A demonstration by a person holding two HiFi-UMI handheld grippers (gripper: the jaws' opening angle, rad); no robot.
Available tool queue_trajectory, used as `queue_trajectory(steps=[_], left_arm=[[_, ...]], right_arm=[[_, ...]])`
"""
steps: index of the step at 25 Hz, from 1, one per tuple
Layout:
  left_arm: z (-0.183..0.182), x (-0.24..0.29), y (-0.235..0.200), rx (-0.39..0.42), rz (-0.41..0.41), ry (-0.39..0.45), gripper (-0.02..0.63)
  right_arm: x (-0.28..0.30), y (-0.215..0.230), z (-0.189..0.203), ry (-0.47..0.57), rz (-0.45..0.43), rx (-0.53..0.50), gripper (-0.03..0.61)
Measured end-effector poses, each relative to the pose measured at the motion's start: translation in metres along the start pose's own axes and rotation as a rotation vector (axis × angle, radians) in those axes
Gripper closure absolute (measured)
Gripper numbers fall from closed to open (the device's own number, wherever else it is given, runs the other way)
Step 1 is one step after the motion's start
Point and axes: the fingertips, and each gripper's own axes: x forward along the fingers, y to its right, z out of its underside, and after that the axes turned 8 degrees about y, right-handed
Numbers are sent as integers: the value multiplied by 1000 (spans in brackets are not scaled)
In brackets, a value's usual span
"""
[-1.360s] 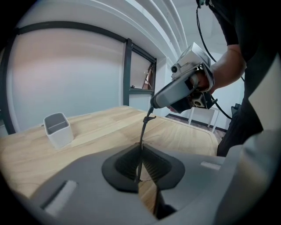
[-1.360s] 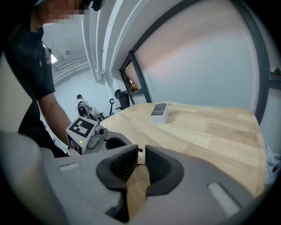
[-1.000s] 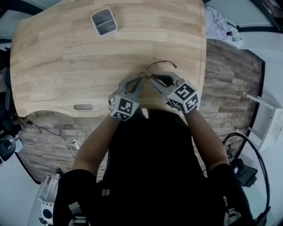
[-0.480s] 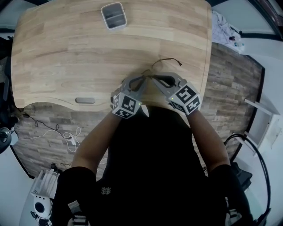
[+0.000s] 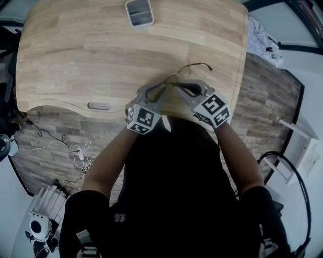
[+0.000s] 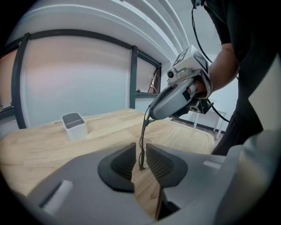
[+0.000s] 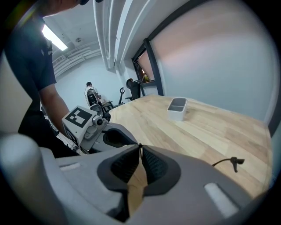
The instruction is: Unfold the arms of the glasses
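Observation:
The glasses (image 5: 194, 66) are a thin dark wire frame held above the wooden table (image 5: 75, 55) near its front edge. My right gripper (image 5: 177, 87) is shut on a thin part of the frame (image 7: 139, 148). One free arm (image 7: 230, 161) curves out to its right. My left gripper (image 6: 140, 153) has just been opening. A thin arm of the glasses (image 6: 142, 138) stands in the gap between its pads, and neither pad presses on it. The two grippers meet tip to tip, the left gripper (image 5: 161, 88) at the left.
A small white rectangular box (image 5: 139, 12) stands at the table's far edge, also in both gripper views: box (image 6: 73, 125), box (image 7: 177, 107). A grey slot (image 5: 99, 106) sits in the table's front edge. The person's body is close behind the grippers.
Both grippers have stayed together at the front edge with the glasses. The free arm has drifted slightly right. The head view has shifted a little.

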Motion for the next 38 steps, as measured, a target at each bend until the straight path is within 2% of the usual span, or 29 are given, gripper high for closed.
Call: queue_trajectory(steps=[20,38], left_arm=[[1,-36,0,-42,-103,10,534],[1,-49,-3,-46,-139,12,534]], right_arm=[[11,-25,1,-10,-60,-41,556],[15,-38,3,-28,-88,-50,554]])
